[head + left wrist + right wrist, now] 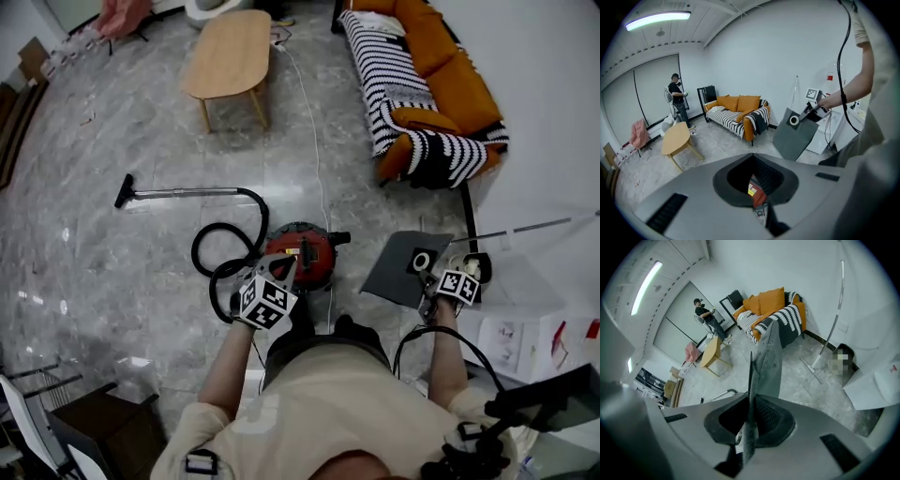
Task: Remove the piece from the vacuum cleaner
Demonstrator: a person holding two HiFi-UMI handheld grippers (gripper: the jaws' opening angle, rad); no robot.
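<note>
A red vacuum cleaner [309,246] sits on the marble floor in front of me, its black hose [217,251] coiled to its left. Its red body [757,190] also shows between the left jaws. My left gripper [287,265] hovers just over the machine's near side, jaws together with nothing seen between them. The piece is a flat grey dust bag [398,267] with a white ring collar [421,262]. It hangs in the air to the right of the vacuum, and my right gripper [433,277] is shut on its edge. In the right gripper view the bag [771,366] stands edge-on from the jaws.
The vacuum's wand and floor nozzle [178,193] lie to the left. A wooden table [230,52] and an orange sofa with a striped throw [422,75] stand farther off. White units [525,323] are at my right. A cable [314,141] crosses the floor. A person [675,96] stands far back.
</note>
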